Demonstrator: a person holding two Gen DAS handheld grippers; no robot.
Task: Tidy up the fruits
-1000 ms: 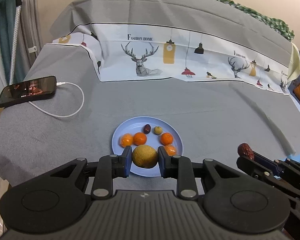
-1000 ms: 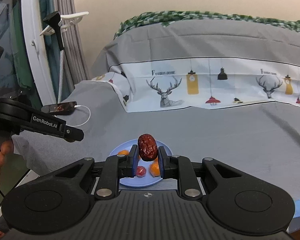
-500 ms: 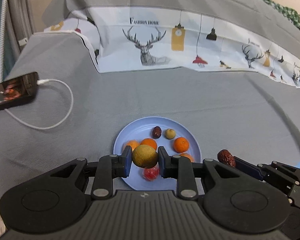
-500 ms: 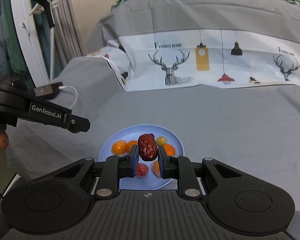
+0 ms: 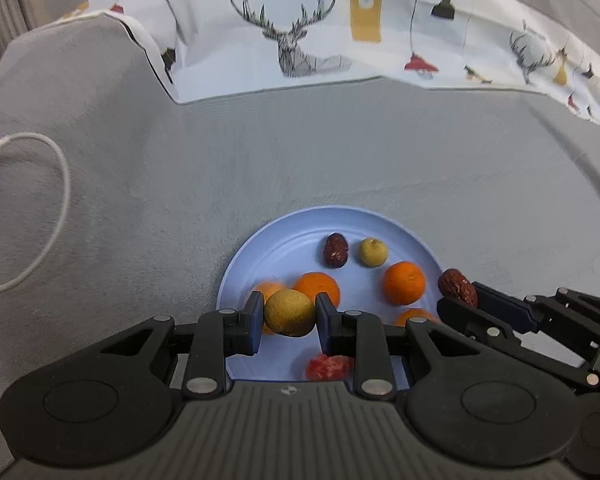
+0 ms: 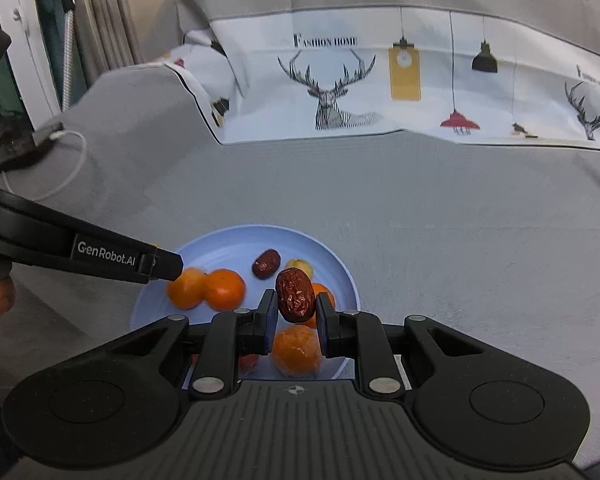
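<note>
A light blue plate (image 5: 284,236) (image 6: 220,246) lies on the grey bed cover. It holds several oranges (image 5: 403,283) (image 6: 224,289), a dark red date (image 5: 335,250) (image 6: 266,264), a small yellow-green fruit (image 5: 373,252) and a red fruit (image 5: 328,367). My left gripper (image 5: 289,314) is shut on a yellow-green round fruit, held just above the plate's near left part. My right gripper (image 6: 295,296) is shut on a wrinkled red date, above the plate's near right part; it also shows in the left wrist view (image 5: 458,289).
A white charging cable (image 5: 56,208) loops on the cover at left. A folded quilt with a deer print (image 5: 300,40) (image 6: 340,92) rises behind the plate. A phone's edge (image 6: 8,144) lies at far left.
Both grippers have moved forward and down over the plate with their fruits still held. The plate and its fruits now look larger and closer.
</note>
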